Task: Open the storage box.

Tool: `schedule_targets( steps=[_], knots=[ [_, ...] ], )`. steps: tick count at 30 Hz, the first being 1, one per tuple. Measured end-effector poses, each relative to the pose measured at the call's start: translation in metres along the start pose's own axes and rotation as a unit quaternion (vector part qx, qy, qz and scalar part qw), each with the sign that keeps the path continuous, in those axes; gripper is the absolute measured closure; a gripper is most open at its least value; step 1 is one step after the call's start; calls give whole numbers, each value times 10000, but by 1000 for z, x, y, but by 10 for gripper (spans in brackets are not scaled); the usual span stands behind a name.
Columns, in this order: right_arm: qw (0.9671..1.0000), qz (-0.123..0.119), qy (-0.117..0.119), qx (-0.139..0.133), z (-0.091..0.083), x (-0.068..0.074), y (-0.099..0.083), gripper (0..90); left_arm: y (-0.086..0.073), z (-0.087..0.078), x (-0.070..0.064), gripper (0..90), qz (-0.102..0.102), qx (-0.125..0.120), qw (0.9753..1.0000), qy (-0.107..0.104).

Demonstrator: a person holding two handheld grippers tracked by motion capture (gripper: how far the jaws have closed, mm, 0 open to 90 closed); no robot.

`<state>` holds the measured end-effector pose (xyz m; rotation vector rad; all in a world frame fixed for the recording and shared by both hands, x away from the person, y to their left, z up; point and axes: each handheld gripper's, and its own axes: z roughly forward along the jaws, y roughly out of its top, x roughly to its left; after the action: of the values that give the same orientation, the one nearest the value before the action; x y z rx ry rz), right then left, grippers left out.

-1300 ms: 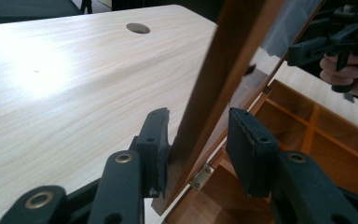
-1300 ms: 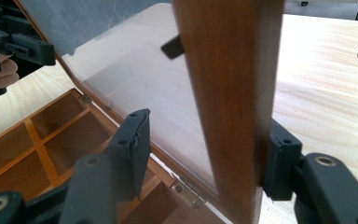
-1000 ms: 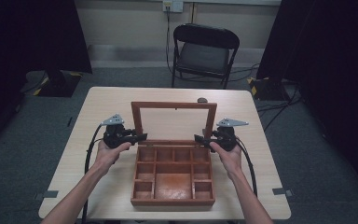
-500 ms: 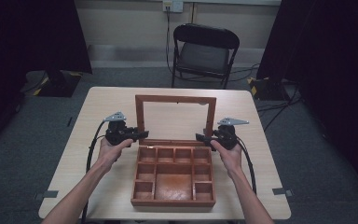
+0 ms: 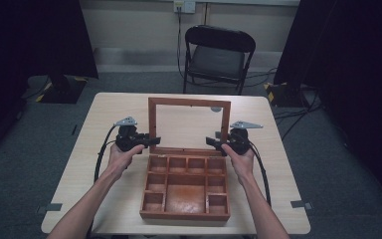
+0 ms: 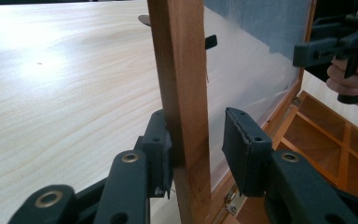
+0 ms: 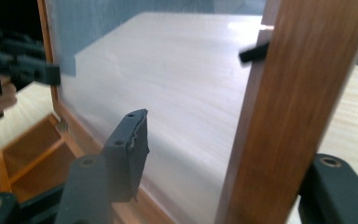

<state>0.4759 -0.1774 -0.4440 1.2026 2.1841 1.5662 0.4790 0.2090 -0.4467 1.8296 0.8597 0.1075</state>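
Straddling the glass lid [image 5: 189, 124] of the wooden compartment box [image 5: 185, 191], my left gripper [image 6: 196, 140] and right gripper [image 7: 228, 154] stand wide, 1 per side rail.

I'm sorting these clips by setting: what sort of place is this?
Probably a recording studio or lab rather than a home: black curtains hang at both sides, cables trail across the grey carpet, and a lone folding chair stands behind the table.
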Motion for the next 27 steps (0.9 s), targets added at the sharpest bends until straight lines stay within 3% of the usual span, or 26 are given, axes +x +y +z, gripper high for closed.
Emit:
schedule_targets(
  steps=[3, 5, 12, 16, 27],
  knots=[
    [10000, 55, 15, 7, 1, -2, -1, 404, -1, 2, 2, 615, -4, -14, 10000, 29],
    [9999, -45, -100, 78, 3, -2, 0, 392, -2, 3, 2, 602, -47, -42, 10000, 42],
    [9998, -74, -159, 129, 4, -2, -4, 359, -3, 4, 3, 588, -17, -33, 10000, 85],
    [9997, -1, -144, 203, 4, -5, -8, 338, -4, 5, 3, 566, -7, 4, 9999, 102],
    [9994, 65, -188, 293, 11, -8, -11, 287, -7, 11, 7, 470, -200, 42, 9998, 15]
  ],
)
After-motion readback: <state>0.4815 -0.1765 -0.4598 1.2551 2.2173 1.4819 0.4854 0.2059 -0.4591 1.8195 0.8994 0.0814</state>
